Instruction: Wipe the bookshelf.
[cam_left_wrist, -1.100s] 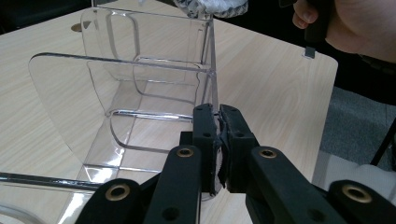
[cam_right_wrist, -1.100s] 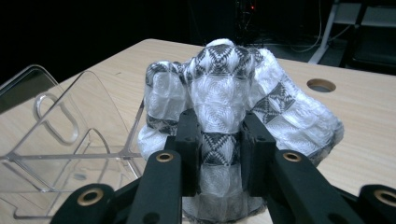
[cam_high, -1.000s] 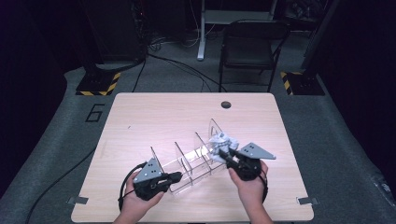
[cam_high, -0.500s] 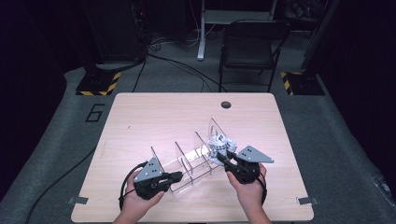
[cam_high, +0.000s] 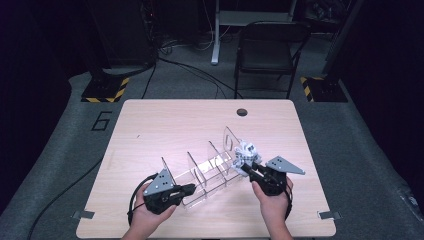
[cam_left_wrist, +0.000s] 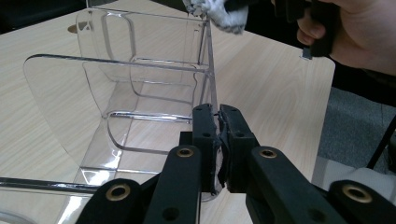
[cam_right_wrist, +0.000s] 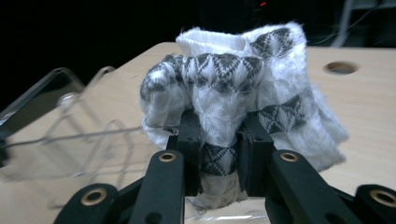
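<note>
A clear acrylic divider rack (cam_high: 210, 167) lies slantwise on the wooden table (cam_high: 165, 125). My left gripper (cam_high: 189, 189) is at its near end, shut on a thin clear panel edge (cam_left_wrist: 211, 100) of the rack (cam_left_wrist: 116, 93). My right gripper (cam_high: 245, 167) is at the rack's far end. It is shut on a bunched white cloth with a grey pattern (cam_high: 245, 151). In the right gripper view the cloth (cam_right_wrist: 233, 79) bulges above the right gripper (cam_right_wrist: 219, 154), beside the rack (cam_right_wrist: 70, 126). The left gripper (cam_left_wrist: 219, 135) view shows the cloth (cam_left_wrist: 219, 11) at the top and the other hand (cam_left_wrist: 355, 32).
A round cable hole (cam_high: 242, 111) sits near the table's far edge. Beyond the table stand a dark chair (cam_high: 267, 55) and two bases with yellow-black stripes (cam_high: 105, 90) (cam_high: 320, 87). Cables cross the floor. Bare tabletop lies at the far left.
The right gripper with the cloth has shifted slightly at the rack's far end. The left gripper and the rack have stayed put.
</note>
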